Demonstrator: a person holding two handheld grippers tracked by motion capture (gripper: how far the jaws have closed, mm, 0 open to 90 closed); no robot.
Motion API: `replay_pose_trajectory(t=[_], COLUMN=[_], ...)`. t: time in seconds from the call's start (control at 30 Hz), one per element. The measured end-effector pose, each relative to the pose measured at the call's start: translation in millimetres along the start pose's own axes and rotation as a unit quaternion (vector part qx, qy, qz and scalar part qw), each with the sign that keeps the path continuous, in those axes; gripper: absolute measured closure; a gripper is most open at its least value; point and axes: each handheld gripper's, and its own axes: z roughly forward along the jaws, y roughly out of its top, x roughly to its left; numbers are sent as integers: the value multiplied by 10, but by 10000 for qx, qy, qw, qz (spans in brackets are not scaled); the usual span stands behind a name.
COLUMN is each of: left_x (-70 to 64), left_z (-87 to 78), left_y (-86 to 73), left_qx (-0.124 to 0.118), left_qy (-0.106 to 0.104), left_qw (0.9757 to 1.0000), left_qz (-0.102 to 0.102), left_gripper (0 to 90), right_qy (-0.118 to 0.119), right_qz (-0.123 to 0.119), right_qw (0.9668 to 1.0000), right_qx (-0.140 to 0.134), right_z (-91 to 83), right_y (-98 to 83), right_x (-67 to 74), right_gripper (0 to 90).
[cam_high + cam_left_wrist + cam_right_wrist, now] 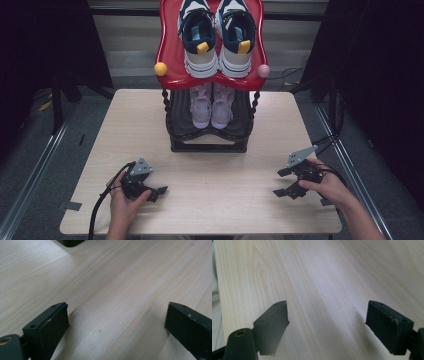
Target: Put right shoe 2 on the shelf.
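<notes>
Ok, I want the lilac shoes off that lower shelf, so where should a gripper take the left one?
Probably at the heel collar of the left lilac shoe, coming straight in from the table's near side: the heels face the person, and the red top tray blocks any approach from above.

Pale wood table (210, 200) bears black shoe rack (207, 145) (far-centre).

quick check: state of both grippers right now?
Left gripper: open, holding nothing, low over the table.
Right gripper: open, holding nothing, also low over the table.
</notes>
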Motion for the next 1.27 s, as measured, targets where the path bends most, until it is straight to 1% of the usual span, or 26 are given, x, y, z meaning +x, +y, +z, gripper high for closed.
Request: replay_pose_trajectory(t=[0.03, 0.07, 0.17, 0.27, 0.4, 0.43, 0.5, 0.6, 0.67, 0.7, 0.87, 0.9, 0.93, 1.07, 1.2, 1.27], left_x=[-3, 1, -3, -6, -3, -6, -3, -6, -4, -6, -6, -7, -3, -7, -2, -9], left_z=[2, -1, 2, 4, 2, 4, 2, 4, 2, 4, 4, 4, 1, 4, 0, -3], left_y=[-1, 0, -1, -1, -1, -1, -1, -1, -1, -1, -1, -1, -1, -1, -1, -1], left_qx=[-18, 5, -22, -38, -22, -37, -21, -39, -24, -39, -35, -39, -16, -35, -12, 9], left_qy=[2, -1, 4, 5, 5, 7, 4, 6, 5, 6, 7, 8, 6, 7, -10, 22], left_qw=[10000, 10000, 10000, 10000, 10000, 10000, 10000, 10000, 10000, 10000, 10000, 10000, 10000, 10000, 10000, 10000], left_qz=[-27, 4, -31, -55, -31, -53, -28, -53, -32, -53, -48, -54, -23, -49, -22, -25], left_gripper=[47, 47, 47, 47, 47, 47, 47, 47, 47, 47, 47, 47, 47, 47, 47, 48], right_qy=[34, 27, 61, 53, 59, 20, -2, -117, -180, -188, -351, -386, -403, -473, -513, -524], right_qz=[19, 41, 65, 68, 118, 86, 31, -68, -38, -15, -95, -75, -101, -204, -238, -269], right_qw=[10000, 10000, 9999, 9999, 9994, 9993, 9992, 9986, 9977, 9972, 9946, 9937, 9933, 9931, 9931, 9930], right_qx=[-4, -18, -48, -70, -332, -361, -405, -511, -653, -721, -975, -1048, -1079, -1056, -1031, -1024], right_z=[17, 32, 80, 131, 140, 141, 148, 162, 172, 174, 195, 201, 204, 210, 214, 217], right_y=[-20, -34, -88, -144, -192, -204, -217, -248, -277, -293, -364, -382, -391, -393, -392, -391], right_x=[1, 5, 13, 18, 20, 25, 36, 63, 76, 83, 122, 134, 136, 151, 164, 169], right_gripper=[174, 174, 175, 167, 167, 165, 158, 156, 156, 157, 157, 157, 157, 156, 154, 153])
